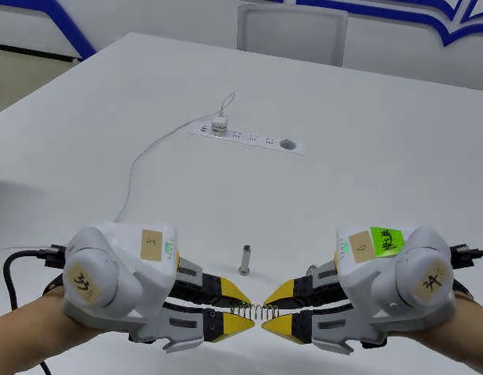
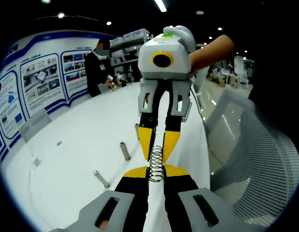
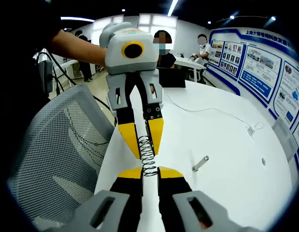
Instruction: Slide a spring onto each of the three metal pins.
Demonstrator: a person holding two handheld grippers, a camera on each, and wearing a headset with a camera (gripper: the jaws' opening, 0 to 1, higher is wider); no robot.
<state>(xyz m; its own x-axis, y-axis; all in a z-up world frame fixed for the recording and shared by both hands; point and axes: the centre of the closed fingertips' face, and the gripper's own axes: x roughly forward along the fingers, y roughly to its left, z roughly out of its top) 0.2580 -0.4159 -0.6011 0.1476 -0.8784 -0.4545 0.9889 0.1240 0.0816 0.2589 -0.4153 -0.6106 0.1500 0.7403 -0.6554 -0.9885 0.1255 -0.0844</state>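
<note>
Left gripper (image 2: 156, 173): jaws pressed in on 1 end of the spring (image 1: 256, 312), nothing else in them.
Right gripper (image 3: 149, 173): same deal on the opposite end, tip to tip with the left one, so the spring bridges the 2 noses just above the table (image 1: 343, 180).
Spring: tiny, thin wire, held only by its end coils. If either hand pulls away or twists, I'd expect it to stretch, kink, or ping off sideways. Squeeze too hard and the end coil flattens and won't pass over a pin.
Handover: 1 side has to let go before threading. If both release together, it drops and rolls.
Pin (image 1: 245, 259): standing upright just beyond the jaw tips, loose-looking. A nudge from those fat yellow noses would probably tip it.
Ribbed pin (image 2: 124, 151): near the tips. Might already wear a spring, too small to say.
Plain pin (image 2: 101, 179): beside it, bare. I can't match these 2 to the upright one.
Power strip (image 1: 245, 138): well back, no trouble.
</note>
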